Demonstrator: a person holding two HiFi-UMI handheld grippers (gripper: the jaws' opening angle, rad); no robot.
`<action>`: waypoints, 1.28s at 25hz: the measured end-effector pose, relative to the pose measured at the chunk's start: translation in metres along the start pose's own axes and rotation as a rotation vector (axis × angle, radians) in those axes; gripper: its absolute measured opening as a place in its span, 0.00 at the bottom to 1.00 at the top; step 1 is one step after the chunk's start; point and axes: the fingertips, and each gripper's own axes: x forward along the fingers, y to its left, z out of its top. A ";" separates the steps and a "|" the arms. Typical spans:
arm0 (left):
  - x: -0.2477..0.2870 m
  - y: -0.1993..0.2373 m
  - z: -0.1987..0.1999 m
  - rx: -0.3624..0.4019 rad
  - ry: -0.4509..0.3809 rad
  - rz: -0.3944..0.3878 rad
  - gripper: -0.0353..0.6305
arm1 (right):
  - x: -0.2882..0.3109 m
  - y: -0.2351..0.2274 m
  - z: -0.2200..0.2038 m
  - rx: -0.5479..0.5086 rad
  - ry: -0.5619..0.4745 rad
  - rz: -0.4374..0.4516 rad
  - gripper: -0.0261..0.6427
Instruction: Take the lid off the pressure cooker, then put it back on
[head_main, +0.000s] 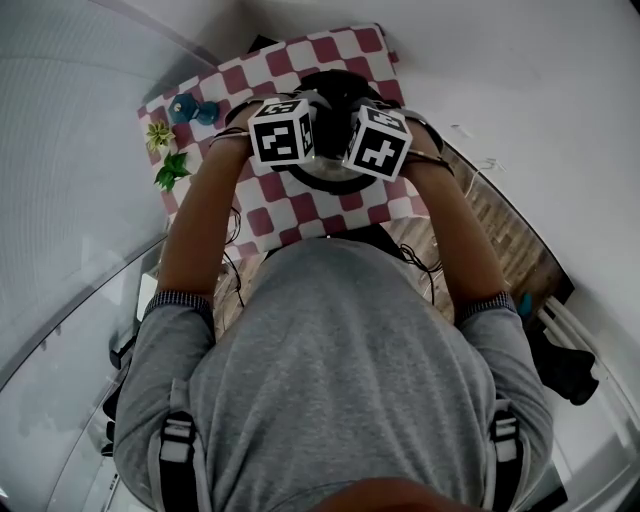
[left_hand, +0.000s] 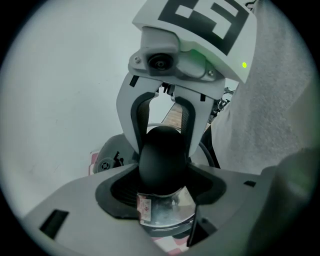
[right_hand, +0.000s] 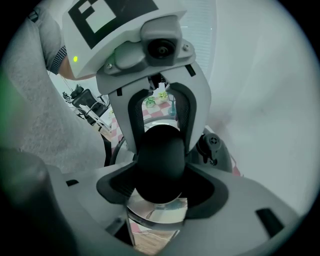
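Between the pads (left_hand: 117, 192) — lid knob (left_hand: 162, 160)

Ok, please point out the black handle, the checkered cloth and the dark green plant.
black handle (left_hand: 162, 160): left gripper view, its rounded middle.
checkered cloth (head_main: 290, 60): head view, bare far squares.
dark green plant (head_main: 172, 172): head view, its leaves.

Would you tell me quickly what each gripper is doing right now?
Left gripper: closed on the black handle.
Right gripper: closed on the same handle, from the opposite side.
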 end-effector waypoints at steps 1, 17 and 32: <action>0.000 0.000 0.000 -0.004 -0.001 0.002 0.50 | 0.000 0.000 0.000 -0.006 0.000 0.002 0.48; 0.001 0.008 -0.001 -0.206 -0.011 0.102 0.51 | 0.001 -0.002 0.000 -0.181 0.047 0.083 0.49; 0.001 0.009 -0.002 -0.370 0.004 0.197 0.51 | 0.001 -0.001 -0.002 -0.400 0.064 0.179 0.50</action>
